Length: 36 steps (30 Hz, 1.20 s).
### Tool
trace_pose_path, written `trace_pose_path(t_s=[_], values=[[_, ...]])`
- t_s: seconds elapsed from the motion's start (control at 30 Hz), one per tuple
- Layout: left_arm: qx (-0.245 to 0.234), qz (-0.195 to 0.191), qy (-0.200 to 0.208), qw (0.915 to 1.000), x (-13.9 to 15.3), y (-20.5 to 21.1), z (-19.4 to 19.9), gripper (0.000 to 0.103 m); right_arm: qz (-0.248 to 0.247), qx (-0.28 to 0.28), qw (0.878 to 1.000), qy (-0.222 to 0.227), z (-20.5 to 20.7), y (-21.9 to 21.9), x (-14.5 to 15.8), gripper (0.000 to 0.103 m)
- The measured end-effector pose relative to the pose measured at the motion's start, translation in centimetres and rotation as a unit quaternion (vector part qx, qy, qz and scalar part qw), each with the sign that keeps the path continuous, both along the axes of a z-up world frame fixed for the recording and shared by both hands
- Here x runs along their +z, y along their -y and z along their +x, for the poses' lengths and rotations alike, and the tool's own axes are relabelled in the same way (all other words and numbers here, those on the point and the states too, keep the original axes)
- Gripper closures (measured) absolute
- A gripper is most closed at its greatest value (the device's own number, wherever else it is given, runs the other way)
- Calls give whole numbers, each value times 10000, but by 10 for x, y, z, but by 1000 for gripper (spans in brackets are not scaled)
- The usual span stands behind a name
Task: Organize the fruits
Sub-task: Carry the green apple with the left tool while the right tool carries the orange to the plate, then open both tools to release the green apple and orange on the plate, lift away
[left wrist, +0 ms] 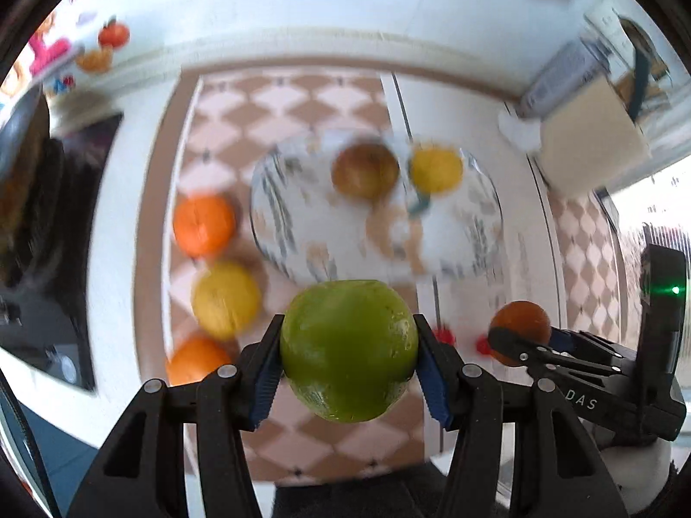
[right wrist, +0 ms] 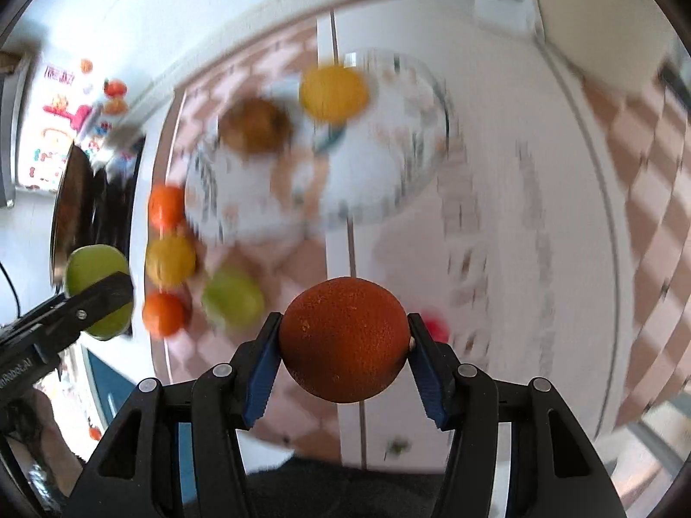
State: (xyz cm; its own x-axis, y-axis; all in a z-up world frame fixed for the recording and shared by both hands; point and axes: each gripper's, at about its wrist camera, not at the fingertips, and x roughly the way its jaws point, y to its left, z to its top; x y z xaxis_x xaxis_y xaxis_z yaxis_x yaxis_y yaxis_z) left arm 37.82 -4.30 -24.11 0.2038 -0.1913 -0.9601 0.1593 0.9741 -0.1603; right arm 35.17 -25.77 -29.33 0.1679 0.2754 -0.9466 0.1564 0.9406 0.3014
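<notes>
**Left wrist and right wrist views: two fruits carried, glass plate straight ahead**

Left wrist view shows the left tool (left wrist: 349, 352) clenched on a round green apple (left wrist: 349, 349), pads pressed to both its sides, held above the checkered tabletop (left wrist: 302, 103). Right wrist view shows the right tool (right wrist: 344, 356) grasping a round dark-orange orange (right wrist: 344, 339) the same way.

The relation that matters: the clear patterned glass plate (left wrist: 276, 224) lies directly ahead of both tools, beyond the carried fruits. From the left tool it sits dead centre; from the right tool it lies ahead and slightly to the left. Neither looks clearly nearer, and the blur makes that hard to judge.

On the plate rest a brownish-red round fruit (left wrist: 365, 170) and a yellow round fruit (left wrist: 436, 168), side by side at the far rim; the near part looks free.

Off the plate, left of it on the tabletop, stand an orange fruit (left wrist: 204, 224), a yellow lemon-like fruit (left wrist: 225, 298) and another orange fruit (left wrist: 196, 358). A second green apple (right wrist: 233, 298) lies beside them.
</notes>
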Motion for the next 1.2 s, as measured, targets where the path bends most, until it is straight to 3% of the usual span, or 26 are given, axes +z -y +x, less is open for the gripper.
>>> trace_pose_path(t_s=[0.1,0.23,0.47,0.73,0.9,0.97,1.07,1.2], values=[[97,204,10,9997,-8,-2,41,50,-217,83,9997,46,41,-1,-7,45],[304,322,-374,9983,-40,-13,97,50,-426,253,9988,-63,79,-8,-27,45],[583,154,-1067,9925,-90,-12,150,50,-492,469,9973,-276,99,-27,-54,45],[659,-18,-1488,9867,-115,-6,162,50,-420,494,9968,-473,104,-30,-67,44],[582,47,-1537,9864,-124,-2,161,50,-385,455,9967,-549,99,-26,-68,44],[609,53,-1543,9861,-125,-2,162,49,-414,431,9965,-586,99,-21,-66,39],[609,48,-1475,9872,-121,1,160,39,-420,361,9969,-559,101,-21,-63,29],[564,167,-1350,9891,-113,0,157,21,-456,307,9971,-520,100,-18,-54,28]])
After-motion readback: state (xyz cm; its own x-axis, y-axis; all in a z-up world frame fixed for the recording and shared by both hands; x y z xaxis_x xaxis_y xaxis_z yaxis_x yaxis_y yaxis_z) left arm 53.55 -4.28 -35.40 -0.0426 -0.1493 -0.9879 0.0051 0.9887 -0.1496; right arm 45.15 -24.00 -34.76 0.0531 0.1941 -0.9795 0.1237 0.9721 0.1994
